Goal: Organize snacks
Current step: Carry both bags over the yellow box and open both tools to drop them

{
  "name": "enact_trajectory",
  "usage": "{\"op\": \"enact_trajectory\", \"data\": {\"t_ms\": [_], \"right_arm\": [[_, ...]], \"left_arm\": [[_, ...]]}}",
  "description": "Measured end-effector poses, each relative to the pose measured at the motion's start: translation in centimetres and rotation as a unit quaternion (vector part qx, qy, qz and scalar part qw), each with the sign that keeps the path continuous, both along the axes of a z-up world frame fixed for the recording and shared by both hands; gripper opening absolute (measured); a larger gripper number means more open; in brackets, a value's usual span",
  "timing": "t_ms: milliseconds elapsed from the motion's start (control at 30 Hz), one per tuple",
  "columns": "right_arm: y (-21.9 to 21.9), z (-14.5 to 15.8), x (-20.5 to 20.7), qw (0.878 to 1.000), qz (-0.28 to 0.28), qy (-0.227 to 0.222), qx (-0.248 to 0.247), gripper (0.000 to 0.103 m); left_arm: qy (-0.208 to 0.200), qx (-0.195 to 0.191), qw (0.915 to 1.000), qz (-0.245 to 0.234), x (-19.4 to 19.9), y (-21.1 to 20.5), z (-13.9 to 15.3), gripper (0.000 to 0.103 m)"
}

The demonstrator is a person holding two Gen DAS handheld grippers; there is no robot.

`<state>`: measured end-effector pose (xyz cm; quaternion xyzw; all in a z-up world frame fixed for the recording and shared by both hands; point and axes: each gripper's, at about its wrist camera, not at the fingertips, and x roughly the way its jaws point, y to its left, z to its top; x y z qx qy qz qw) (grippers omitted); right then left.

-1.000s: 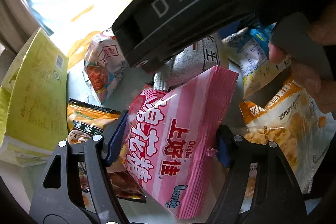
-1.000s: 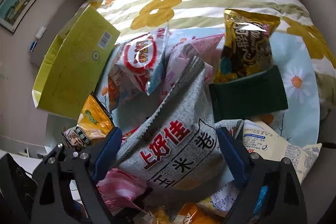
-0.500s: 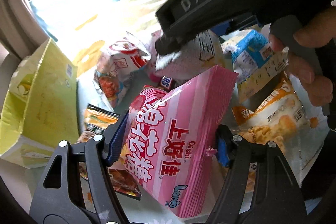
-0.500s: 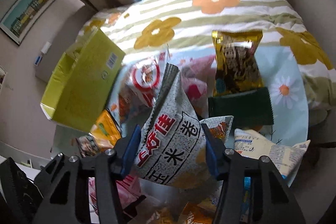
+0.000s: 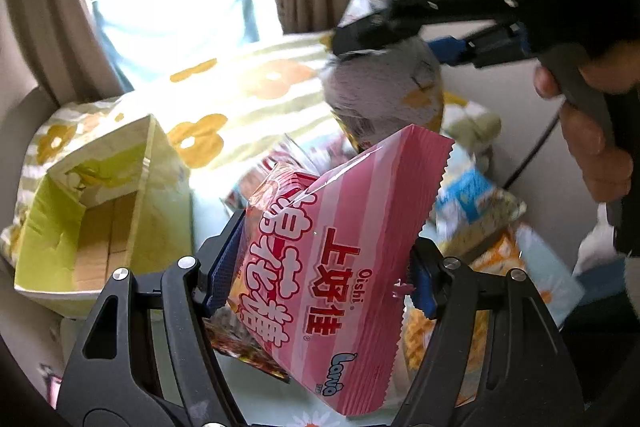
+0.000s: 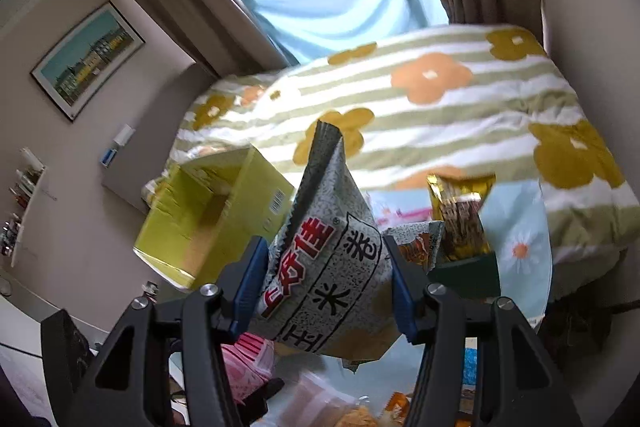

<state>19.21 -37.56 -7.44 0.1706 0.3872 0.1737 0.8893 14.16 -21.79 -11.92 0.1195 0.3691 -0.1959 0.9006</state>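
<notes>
Little of the task is judged complete: the yellow-green cardboard box [image 5: 100, 211], open-topped and standing at the left edge of the glass table [image 6: 516, 223], shows only bare board inside, while several packets remain scattered on the table, among them a gold foil packet [image 6: 460, 219] near the far edge. The box is rigid, rectangular and matte; the table is smooth, pale blue and printed with daisies. Two packets are held clear above the table. The pink striped bag [image 5: 340, 267], a glossy, puffed pillow pack with serrated end seals, is clamped across its width by the left gripper [image 5: 320, 267]. The grey speckled bag [image 6: 332, 267], likewise crinkled film with a serrated top seal, is pinched between the blue pads of the right gripper [image 6: 324, 287], whose jaws have just been closing onto it.
</notes>
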Motion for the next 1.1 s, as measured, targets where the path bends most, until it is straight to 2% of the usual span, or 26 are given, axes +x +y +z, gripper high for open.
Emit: {"op": "enact_trajectory", "data": {"t_ms": [167,367,667,833,967,1100], "right_arm": [[2.1,3.7,0.3,0.999,0.011,-0.029,-0.014,0.052],[7.3,6.6,1.9,0.998,0.03,-0.055,-0.028,0.052],[17.8,7.0,7.6,0.997,0.043,-0.063,-0.018,0.052],[23.6,5.8,10.8,0.997,0.049,-0.057,-0.02,0.052],[26.5,4.1,12.5,0.998,0.048,-0.04,-0.024,0.052],[28.0,2.4,13.5,0.998,0.044,-0.022,-0.04,0.052]], "left_arm": [[-0.029,-0.029,0.9984,0.04,1.6,3.9,3.7,0.067],[-0.061,-0.035,0.9949,0.071,4.2,9.7,6.6,0.067],[-0.074,-0.017,0.9905,0.115,12.3,22.2,9.1,0.067],[-0.053,0.003,0.9907,0.125,16.7,27.7,8.2,0.067],[-0.009,0.016,0.9924,0.122,20.2,30.6,6.0,0.067],[0.044,0.029,0.9926,0.109,22.0,31.6,3.0,0.067]]}}
